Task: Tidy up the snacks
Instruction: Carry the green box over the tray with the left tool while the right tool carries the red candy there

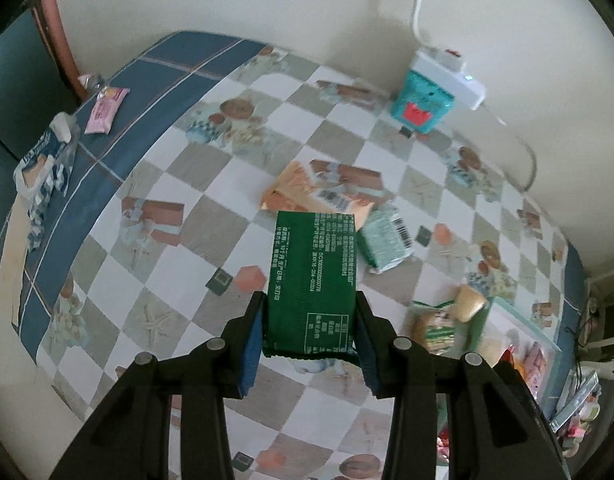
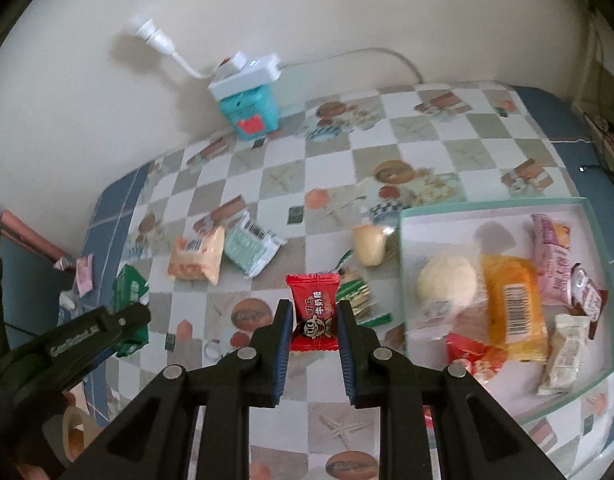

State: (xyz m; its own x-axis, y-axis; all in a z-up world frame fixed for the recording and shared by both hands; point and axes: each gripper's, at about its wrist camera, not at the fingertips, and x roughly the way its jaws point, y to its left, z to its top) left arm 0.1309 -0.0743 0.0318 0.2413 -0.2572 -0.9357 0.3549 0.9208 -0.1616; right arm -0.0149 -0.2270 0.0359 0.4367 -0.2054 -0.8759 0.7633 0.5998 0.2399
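Observation:
My left gripper [image 1: 310, 320] is shut on a dark green snack packet [image 1: 311, 280], held above the checked tablecloth [image 1: 187, 220]. My right gripper [image 2: 315, 316] is shut on a small red candy packet [image 2: 314, 310]. In the right wrist view the left gripper's black body [image 2: 91, 332] shows at the left, with the green packet [image 2: 129, 292] in it. On the cloth lie an orange packet [image 1: 307, 192] [image 2: 195, 260] and a pale green packet [image 1: 387, 240] [image 2: 251, 248]. A shallow tray [image 2: 487, 210] at the right holds several wrapped snacks. A wrapped bun [image 2: 369, 244] and a green-striped packet [image 2: 357, 296] sit beside it.
A teal box [image 2: 253, 114] [image 1: 421, 104] under a white power strip [image 2: 247, 76] stands against the wall. A pink packet [image 1: 106, 110] and a blue-white bag [image 1: 47, 168] lie on the cloth's blue border at the left. The tray's rim [image 1: 519, 320] shows at the right.

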